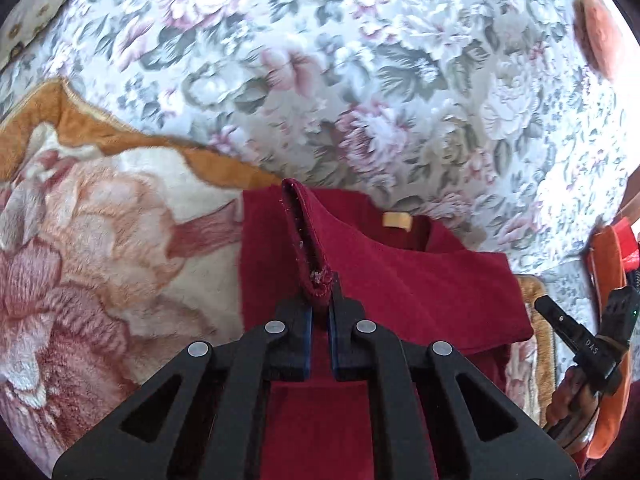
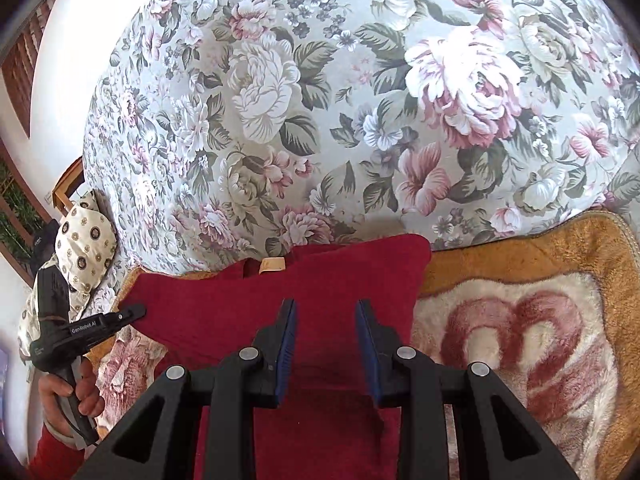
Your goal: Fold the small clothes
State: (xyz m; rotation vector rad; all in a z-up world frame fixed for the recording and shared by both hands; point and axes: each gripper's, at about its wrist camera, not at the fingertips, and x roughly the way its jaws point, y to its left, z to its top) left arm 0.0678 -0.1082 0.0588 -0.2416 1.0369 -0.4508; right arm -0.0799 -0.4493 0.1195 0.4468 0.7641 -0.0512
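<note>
Left wrist view: left tool (image 1: pixel 319 280) pinched on raised edge of red garment (image 1: pixel 400 272), centre frame, lying on plush blanket (image 1: pixel 100 240) over floral bedspread (image 1: pixel 360 80). Carry edge across low, keep taut. Right wrist view: right tool (image 2: pixel 326 312) jaws wide, empty, above garment; long axis left-right, neck label (image 2: pixel 272 265) toward frame top.

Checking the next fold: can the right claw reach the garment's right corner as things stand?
Probably yes. The right claw is open over the red garment, and its right corner lies flat ahead with nothing on it. The left claw grips the other side.
</note>
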